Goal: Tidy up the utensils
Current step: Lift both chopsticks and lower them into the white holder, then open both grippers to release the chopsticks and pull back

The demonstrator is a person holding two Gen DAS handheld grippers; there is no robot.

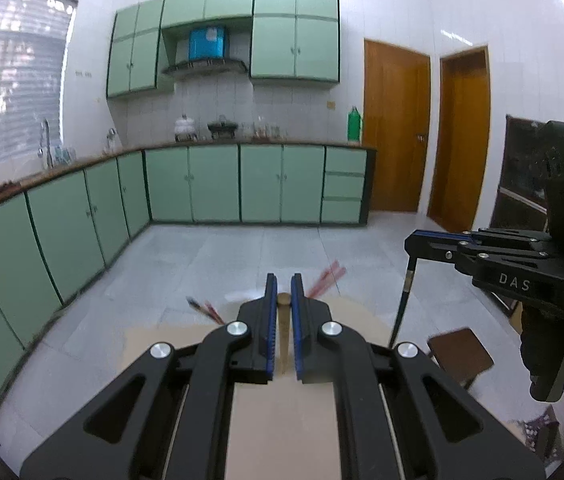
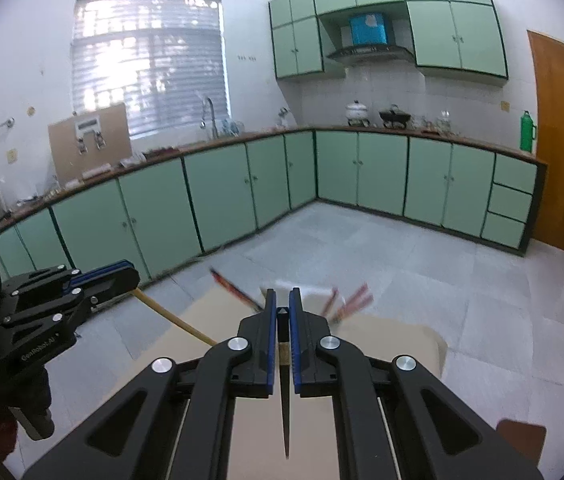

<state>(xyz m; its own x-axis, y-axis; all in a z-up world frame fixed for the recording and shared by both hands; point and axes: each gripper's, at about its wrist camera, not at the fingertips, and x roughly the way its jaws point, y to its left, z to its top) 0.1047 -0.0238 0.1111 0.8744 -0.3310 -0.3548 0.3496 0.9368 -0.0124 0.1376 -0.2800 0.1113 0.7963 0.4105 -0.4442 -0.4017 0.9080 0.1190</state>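
Gripping chopsticks – L gripper [image 1: 284,280] tan chopstick [image 1: 283,332], R gripper [image 2: 282,294] black chopstick [image 2: 285,408].

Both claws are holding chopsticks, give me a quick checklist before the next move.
1. Left claw shut on wooden chopstick: ok.
2. Right claw shut on black chopstick: ok.
3. The two claws apart, not touching: ok.
4. Both sticks lifted off the table: ok.
5. Red chopsticks lying loose at the far edge: not ok.
6. Holder to drop them into: cannot tell.
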